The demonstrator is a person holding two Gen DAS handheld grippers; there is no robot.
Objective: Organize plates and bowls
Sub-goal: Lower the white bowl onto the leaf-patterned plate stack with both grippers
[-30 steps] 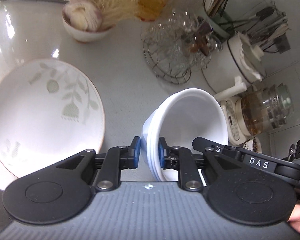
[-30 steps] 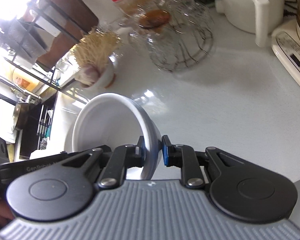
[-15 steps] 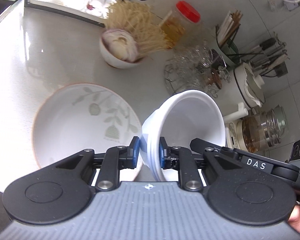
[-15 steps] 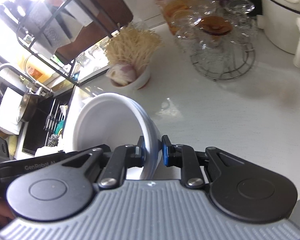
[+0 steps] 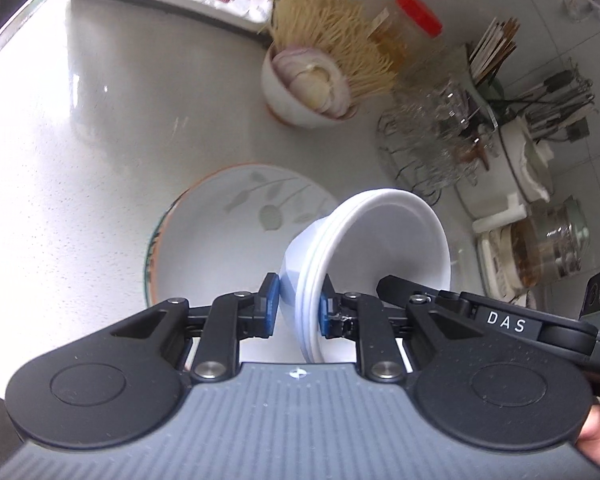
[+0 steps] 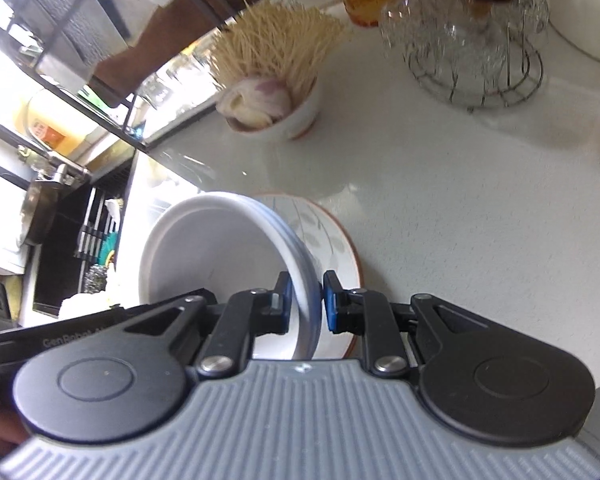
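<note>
A stack of white bowls hangs above the counter, held from both sides. My left gripper is shut on its near rim, and my right gripper is shut on the opposite rim of the same stack of white bowls. Below them lies a large white plate with a leaf pattern and an orange edge, partly covered by the stack. In the right wrist view the plate shows just behind the bowls. The right gripper's black body reaches in from the right of the left wrist view.
A small bowl with an onion and dry noodles stands behind the plate. A wire stand of glasses, a red-lidded jar, a utensil holder and kettles crowd the right. A sink lies left.
Both grippers have carried the bowl stack leftward and slightly down, so that it now hangs over the leaf-patterned plate. The grips are unchanged.
</note>
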